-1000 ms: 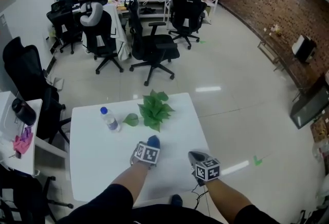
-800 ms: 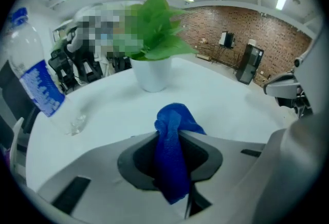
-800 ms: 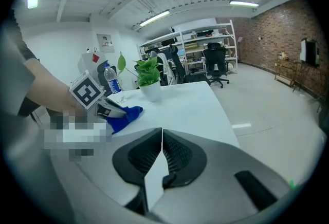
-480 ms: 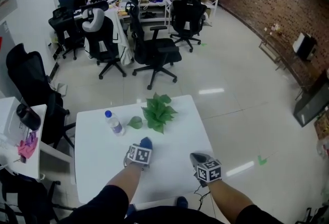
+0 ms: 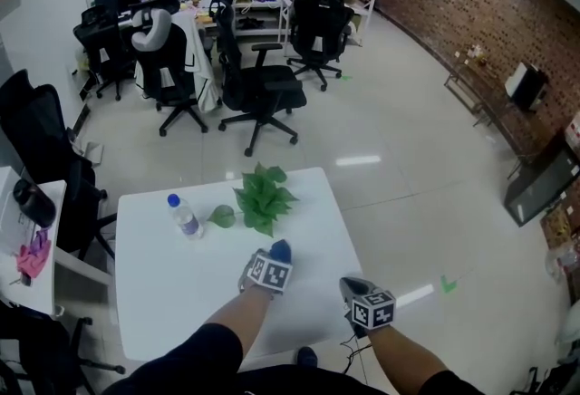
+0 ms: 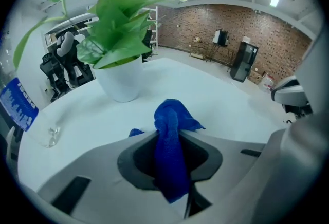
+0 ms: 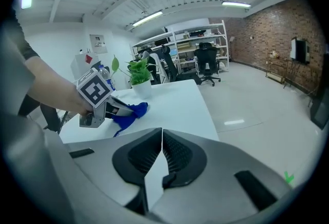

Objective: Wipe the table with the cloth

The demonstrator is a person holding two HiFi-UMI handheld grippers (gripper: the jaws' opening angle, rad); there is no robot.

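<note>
White desk (image 5: 163, 293) at lower center, left tongs (image 6: 172, 141) clamped on the blue cloth (image 6: 170, 115) poking ahead toward the plant (image 6: 115, 38), right tongs (image 7: 162, 138) pinched together, empty, lower right.

Head cam sat high and looked forward and steeply down on the white table (image 5: 154, 293), with the office behind. Left gripper cam rode low over the tabletop and faced along its jaws, with the potted plant (image 6: 119, 53) close ahead. Right gripper cam sat near the table's front edge and looked across it at the left gripper (image 7: 125, 110). All three shared plant and tabletop.
</note>
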